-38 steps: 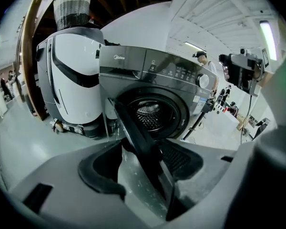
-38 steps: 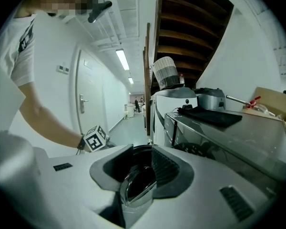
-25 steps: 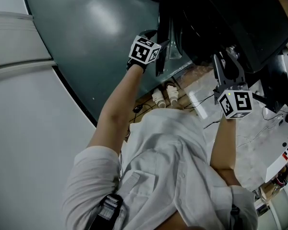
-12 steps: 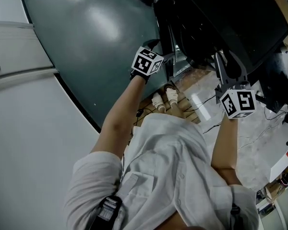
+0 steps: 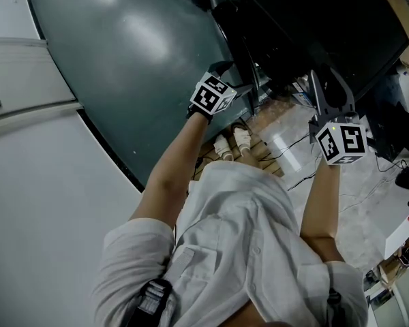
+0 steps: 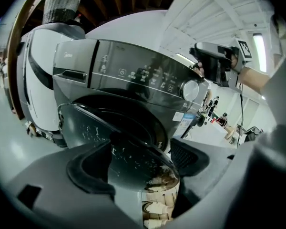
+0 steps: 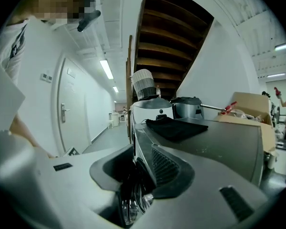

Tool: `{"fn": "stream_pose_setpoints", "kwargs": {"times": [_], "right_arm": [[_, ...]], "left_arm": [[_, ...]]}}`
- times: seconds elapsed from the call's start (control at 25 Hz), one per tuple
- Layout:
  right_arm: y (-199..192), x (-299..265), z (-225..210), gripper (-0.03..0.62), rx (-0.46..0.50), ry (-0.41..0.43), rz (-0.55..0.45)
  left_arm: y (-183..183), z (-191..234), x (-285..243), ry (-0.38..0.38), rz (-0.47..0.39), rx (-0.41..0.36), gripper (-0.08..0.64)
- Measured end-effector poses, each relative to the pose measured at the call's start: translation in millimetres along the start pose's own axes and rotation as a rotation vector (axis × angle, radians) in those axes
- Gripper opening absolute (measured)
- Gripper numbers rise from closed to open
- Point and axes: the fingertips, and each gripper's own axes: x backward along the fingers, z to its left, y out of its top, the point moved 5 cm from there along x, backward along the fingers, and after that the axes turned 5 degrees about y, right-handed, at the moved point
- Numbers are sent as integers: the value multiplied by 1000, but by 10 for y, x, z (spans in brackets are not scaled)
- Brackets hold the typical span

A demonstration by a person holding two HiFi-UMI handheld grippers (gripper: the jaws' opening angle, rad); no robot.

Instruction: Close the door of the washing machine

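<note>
Dark-glass round door (image 6: 128,147) of the charcoal front-loading washing machine (image 6: 133,75) is noted ajar, framed unclamped between the just-widened jaws of the left gripper (image 6: 138,171); the right gripper (image 7: 138,175) jaws are likewise held apart.

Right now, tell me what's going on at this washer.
A person stands at a dark washing machine with a claw in each hand. Its door hangs partly open, not yet shut. The left claw is at the door's edge. Its jaws have just been opening and now stand wide, with the door's glass showing between them but not pinched. The right claw is open too, held by the machine's front corner and gripping nothing.
</note>
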Motion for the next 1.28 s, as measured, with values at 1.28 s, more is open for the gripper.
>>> {"fn": "stream_pose_setpoints", "kwargs": {"times": [1.28], "right_arm": [[87,-46,-217,133,30,29,-1]], "left_arm": [[476,-201,-707,178,66,-80,400]]}}
